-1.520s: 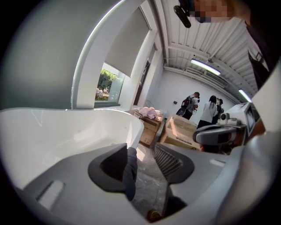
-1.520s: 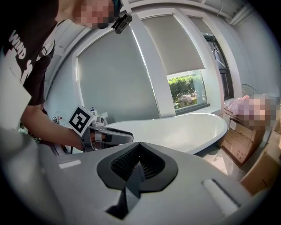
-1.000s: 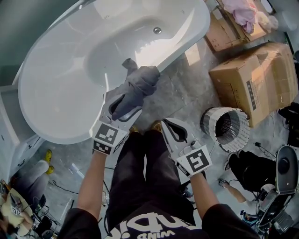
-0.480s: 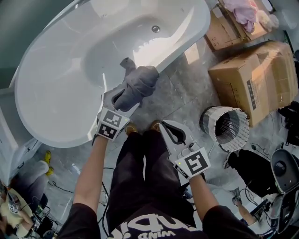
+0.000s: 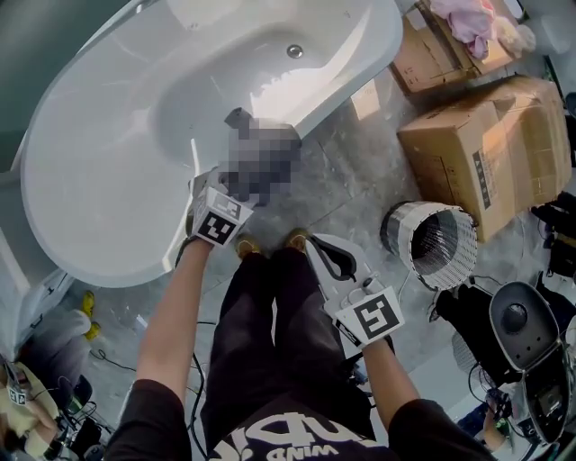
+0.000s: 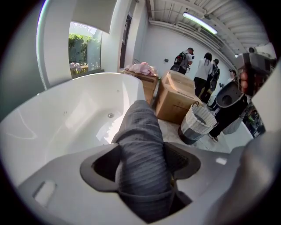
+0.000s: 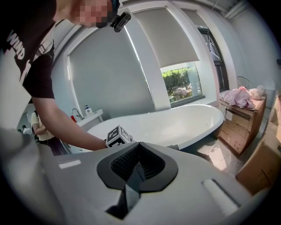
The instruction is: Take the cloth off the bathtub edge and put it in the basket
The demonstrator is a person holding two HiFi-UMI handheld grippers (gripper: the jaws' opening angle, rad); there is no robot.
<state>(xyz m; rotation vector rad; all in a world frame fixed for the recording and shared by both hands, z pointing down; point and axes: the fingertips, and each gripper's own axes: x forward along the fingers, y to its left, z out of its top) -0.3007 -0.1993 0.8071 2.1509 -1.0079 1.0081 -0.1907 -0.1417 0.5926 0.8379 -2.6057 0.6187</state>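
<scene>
The grey ribbed cloth (image 6: 142, 149) hangs over the near rim of the white bathtub (image 5: 108, 243), with a dark end (image 5: 241, 120) showing inside the rim. A mosaic patch covers most of it in the head view. My left gripper (image 5: 227, 187) is at the rim, shut on the cloth; in the left gripper view the cloth fills the gap between the jaws (image 6: 142, 165). My right gripper (image 5: 331, 255) hangs over the person's legs, shut and empty, its pads (image 7: 131, 167) together. The white wicker basket (image 5: 430, 243) stands on the floor to the right.
Large cardboard boxes (image 5: 486, 144) stand right of the tub, just behind the basket; one at the top holds pink fabric (image 5: 468, 22). Dark equipment and cables (image 5: 522, 333) crowd the floor at lower right. Several people (image 6: 206, 70) stand in the background.
My left gripper has pushed a little further forward along the cloth toward the tub rim. The right gripper has hardly moved.
</scene>
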